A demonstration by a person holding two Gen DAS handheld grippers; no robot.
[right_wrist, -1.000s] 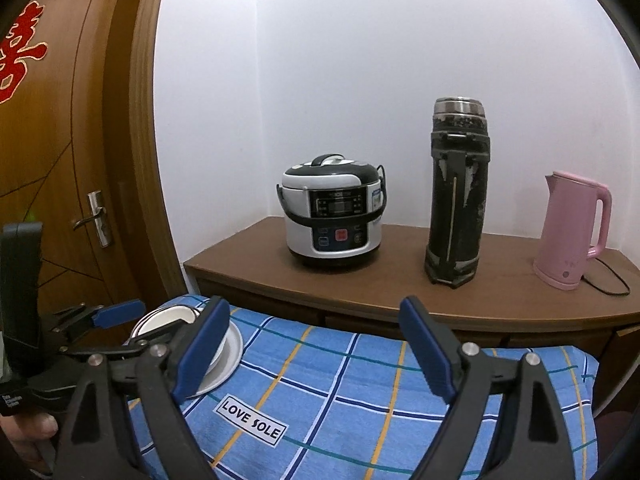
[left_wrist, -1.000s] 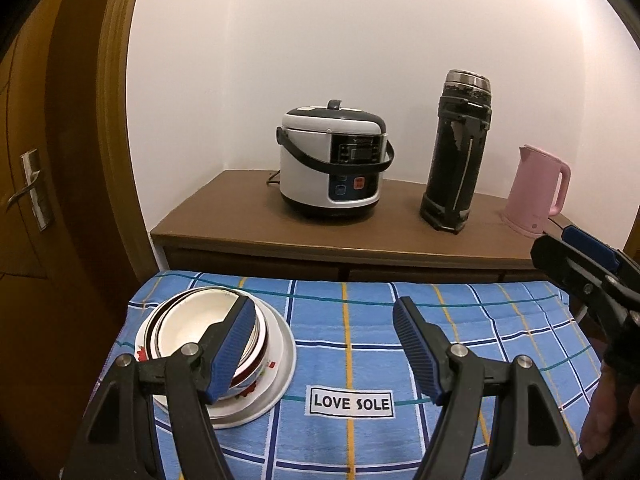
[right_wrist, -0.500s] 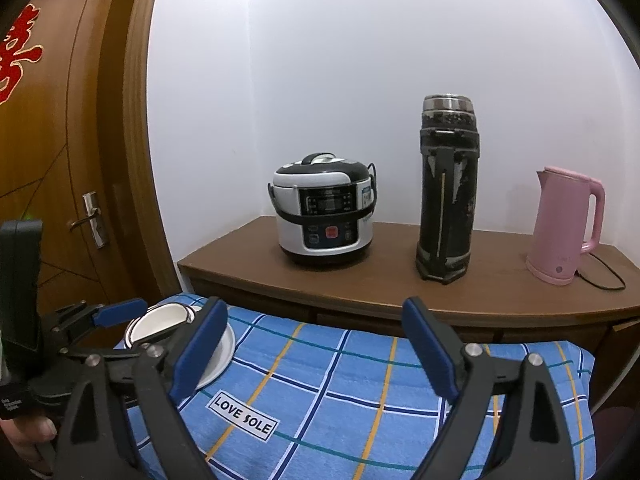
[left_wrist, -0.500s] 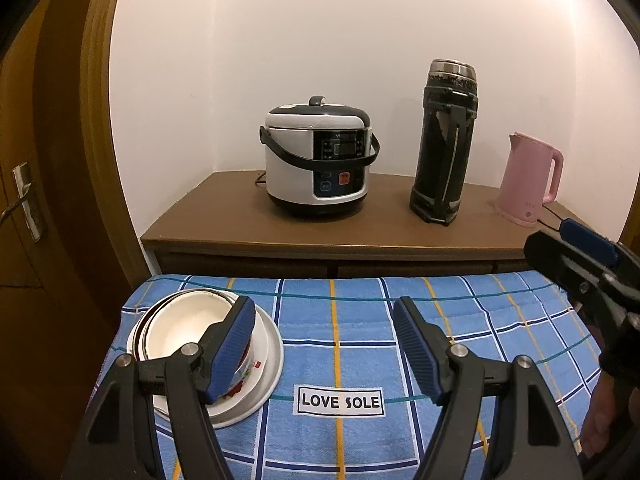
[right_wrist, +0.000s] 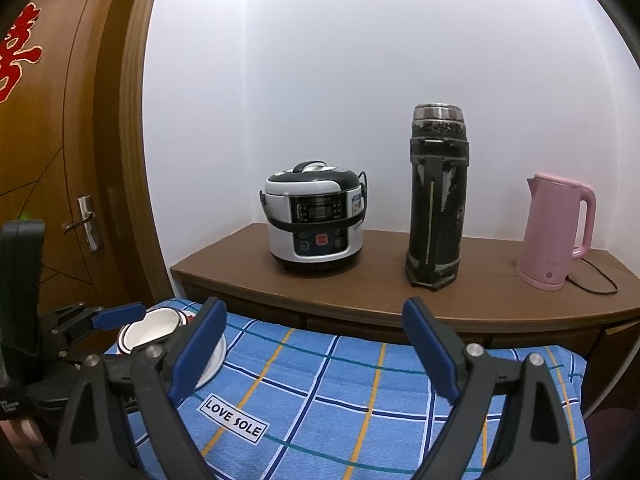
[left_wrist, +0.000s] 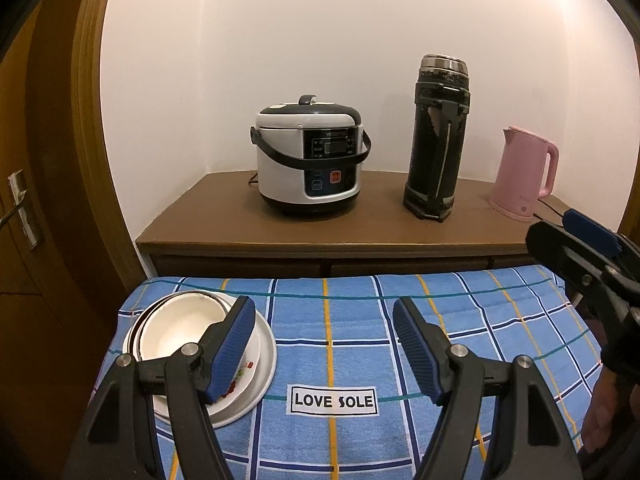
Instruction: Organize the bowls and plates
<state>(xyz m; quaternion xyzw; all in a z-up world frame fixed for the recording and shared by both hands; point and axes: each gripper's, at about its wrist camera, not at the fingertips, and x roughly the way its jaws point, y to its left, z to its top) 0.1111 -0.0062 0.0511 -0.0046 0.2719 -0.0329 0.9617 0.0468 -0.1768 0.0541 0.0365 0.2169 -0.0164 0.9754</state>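
Note:
A stack of white bowls [left_wrist: 180, 332] sits nested on a white plate [left_wrist: 256, 384] at the left end of the blue checked tablecloth [left_wrist: 360, 340]. The stack also shows in the right wrist view [right_wrist: 154, 330]. My left gripper [left_wrist: 324, 352] is open and empty, above the cloth, with its left finger over the stack's right side. My right gripper [right_wrist: 316, 354] is open and empty above the cloth's middle. It shows at the right edge of the left wrist view [left_wrist: 592, 248].
A wooden sideboard [left_wrist: 360, 232] behind the table carries a rice cooker [left_wrist: 308, 164], a tall black thermos [left_wrist: 438, 140] and a pink kettle [left_wrist: 524, 176]. A wooden door [right_wrist: 52, 160] stands at the left. A "LOVE SOLE" label [left_wrist: 334, 400] marks the cloth.
Both grippers have pulled back and up a little from the table. The stack and the appliances look smaller. Both stay open.

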